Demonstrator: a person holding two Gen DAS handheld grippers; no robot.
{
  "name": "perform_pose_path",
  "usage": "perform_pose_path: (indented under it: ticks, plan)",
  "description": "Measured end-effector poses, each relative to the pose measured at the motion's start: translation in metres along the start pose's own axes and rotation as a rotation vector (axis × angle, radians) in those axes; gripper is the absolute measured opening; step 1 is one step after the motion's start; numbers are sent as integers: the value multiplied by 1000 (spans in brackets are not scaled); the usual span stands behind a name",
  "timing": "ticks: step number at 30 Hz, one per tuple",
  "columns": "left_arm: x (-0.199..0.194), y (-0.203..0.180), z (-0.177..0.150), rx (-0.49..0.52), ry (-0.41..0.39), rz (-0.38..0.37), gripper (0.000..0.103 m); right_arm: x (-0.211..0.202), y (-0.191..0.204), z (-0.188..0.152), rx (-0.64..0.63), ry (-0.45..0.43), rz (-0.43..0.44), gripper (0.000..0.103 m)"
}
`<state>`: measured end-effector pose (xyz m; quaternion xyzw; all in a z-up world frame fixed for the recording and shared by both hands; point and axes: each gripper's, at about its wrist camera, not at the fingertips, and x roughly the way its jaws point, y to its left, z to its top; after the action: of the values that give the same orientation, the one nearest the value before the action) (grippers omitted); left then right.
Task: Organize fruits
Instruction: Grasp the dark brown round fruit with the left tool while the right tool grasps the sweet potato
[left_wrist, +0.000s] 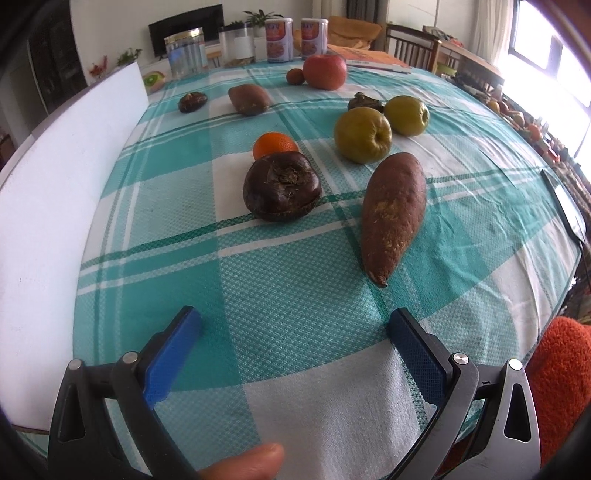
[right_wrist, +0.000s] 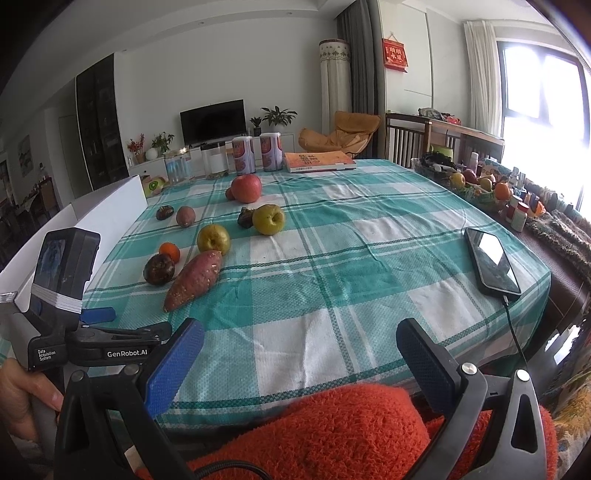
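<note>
- Blue-padded left gripper (left_wrist: 293, 325) hangs low over the near edge of the teal-and-white checked tablecloth (left_wrist: 295, 266), its fingers spread wide with nothing between them; a fingertip (left_wrist: 247, 463) shows at the bottom of the left wrist view.
- Right gripper (right_wrist: 299, 336) is likewise spread and empty, above a fuzzy orange sleeve (right_wrist: 332, 428).
- Just ahead of the left gripper lie a long reddish-brown sweet potato (left_wrist: 393, 214) and a dark, round water chestnut (left_wrist: 281, 186), near each other but apart.
- Behind the chestnut sits a small orange tangerine (left_wrist: 274, 144), touching or nearly so.
- Two yellow-green apples (left_wrist: 362, 134) rest beyond the sweet potato; a red apple (left_wrist: 325, 71) lies farther back.
- Along the table's left edge stands a white board (left_wrist: 70, 192).
- A black smartphone (right_wrist: 492, 260) with a cable lies on the cloth's right side.
</note>
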<state>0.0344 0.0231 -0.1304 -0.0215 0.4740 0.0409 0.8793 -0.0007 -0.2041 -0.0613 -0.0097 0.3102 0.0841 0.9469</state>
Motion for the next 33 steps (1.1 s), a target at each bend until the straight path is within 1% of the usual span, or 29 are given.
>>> perform_pose_path:
  ticks: [7, 11, 16, 20, 24, 27, 30, 33]
  plan:
    - [0, -1, -1, 4, 2, 1, 103, 0, 1, -1, -11, -2, -3, 103]
    - [0, 0, -1, 21, -10, -10, 103, 0, 1, -1, -11, -3, -3, 103]
    - [2, 7, 6, 61, 27, -52, 103, 0, 1, -1, -13, -3, -4, 103]
    - [0, 21, 12, 8, 35, -114, 101, 0, 2, -2, -13, -1, -2, 103]
    - [-3, 34, 27, -48, 13, -174, 100, -1, 2, -3, -13, 0, -1, 103]
    - [-6, 40, 47, -74, -32, -196, 100, -1, 2, -3, -14, 0, -2, 103]
    - [0, 37, 68, -53, -58, -181, 99, -1, 2, -3, -15, -1, -2, 103]
    - [16, 32, 80, -31, -32, -149, 99, -2, 2, -3, -13, -1, -2, 103]
